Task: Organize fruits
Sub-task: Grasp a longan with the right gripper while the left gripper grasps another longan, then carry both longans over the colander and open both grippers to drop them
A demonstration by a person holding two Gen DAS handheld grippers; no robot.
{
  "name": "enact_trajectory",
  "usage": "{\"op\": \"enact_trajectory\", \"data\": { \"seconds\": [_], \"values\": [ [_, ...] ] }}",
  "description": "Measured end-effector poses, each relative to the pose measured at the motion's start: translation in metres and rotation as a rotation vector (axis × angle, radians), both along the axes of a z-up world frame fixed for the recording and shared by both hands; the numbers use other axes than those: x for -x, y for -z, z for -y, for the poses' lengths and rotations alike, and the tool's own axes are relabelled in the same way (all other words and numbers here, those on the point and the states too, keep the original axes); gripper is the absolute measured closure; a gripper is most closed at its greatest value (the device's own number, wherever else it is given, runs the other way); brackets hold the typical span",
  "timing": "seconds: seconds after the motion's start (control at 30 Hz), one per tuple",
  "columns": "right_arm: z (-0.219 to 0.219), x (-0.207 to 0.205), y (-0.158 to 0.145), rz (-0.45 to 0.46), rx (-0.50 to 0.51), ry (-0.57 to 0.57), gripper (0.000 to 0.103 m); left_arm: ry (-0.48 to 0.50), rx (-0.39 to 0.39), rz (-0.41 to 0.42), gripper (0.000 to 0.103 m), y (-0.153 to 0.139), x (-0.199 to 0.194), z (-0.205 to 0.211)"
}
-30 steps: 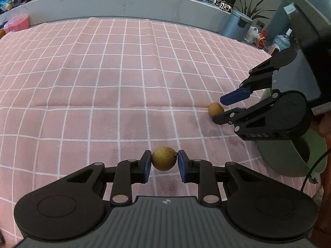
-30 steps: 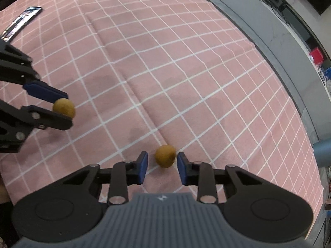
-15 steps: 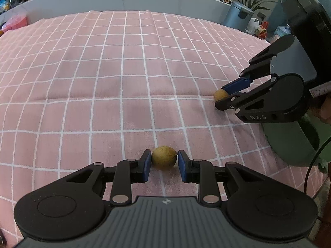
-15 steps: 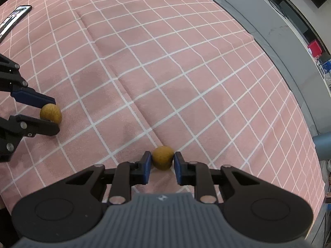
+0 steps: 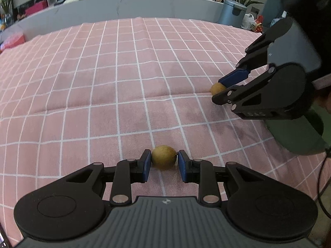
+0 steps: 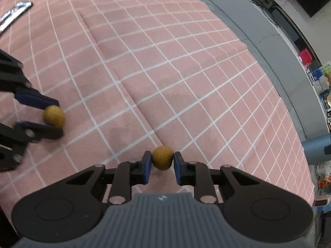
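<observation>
Two small round yellow-brown fruits are in play on a pink checked cloth (image 5: 124,72). My left gripper (image 5: 164,162) is shut on one fruit (image 5: 164,157), its blue pads pressing both sides just above the cloth. In the right wrist view my right gripper (image 6: 162,161) is shut on the other fruit (image 6: 162,157). Each gripper also shows in the other's view: the right gripper (image 5: 224,88) with its fruit (image 5: 216,88) at the right edge, the left gripper (image 6: 54,117) with its fruit (image 6: 53,116) at the left edge.
A dark green container (image 5: 298,132) sits at the cloth's right edge, partly behind the right gripper. A phone-like flat object (image 6: 14,13) lies on the far cloth. A grey ledge (image 5: 124,2) with clutter runs behind the table; a grey bin (image 5: 232,11) stands beyond.
My right gripper's pads closed from a small gap onto the fruit between them. The left gripper kept its grip on its fruit and rolled slightly.
</observation>
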State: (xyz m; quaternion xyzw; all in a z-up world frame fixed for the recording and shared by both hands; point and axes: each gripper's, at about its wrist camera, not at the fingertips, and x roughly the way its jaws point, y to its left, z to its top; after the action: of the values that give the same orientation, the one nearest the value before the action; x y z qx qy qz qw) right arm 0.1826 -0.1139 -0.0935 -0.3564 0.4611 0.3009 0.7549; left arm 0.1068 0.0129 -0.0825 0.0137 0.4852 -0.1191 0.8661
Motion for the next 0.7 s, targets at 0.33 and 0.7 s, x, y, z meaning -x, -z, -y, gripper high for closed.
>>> {"op": "enact_trajectory", "data": {
  "seconds": [0.33, 0.7],
  "values": [
    [0.009, 0.049, -0.037, 0.072, -0.101, 0.030, 0.085, -0.070, 0.039, 0.058, 0.072, -0.026, 0.012, -0.005],
    [0.054, 0.119, -0.080, 0.148, -0.332, 0.173, 0.085, -0.064, 0.122, 0.123, 0.072, -0.076, 0.039, 0.004]
  ]
}}
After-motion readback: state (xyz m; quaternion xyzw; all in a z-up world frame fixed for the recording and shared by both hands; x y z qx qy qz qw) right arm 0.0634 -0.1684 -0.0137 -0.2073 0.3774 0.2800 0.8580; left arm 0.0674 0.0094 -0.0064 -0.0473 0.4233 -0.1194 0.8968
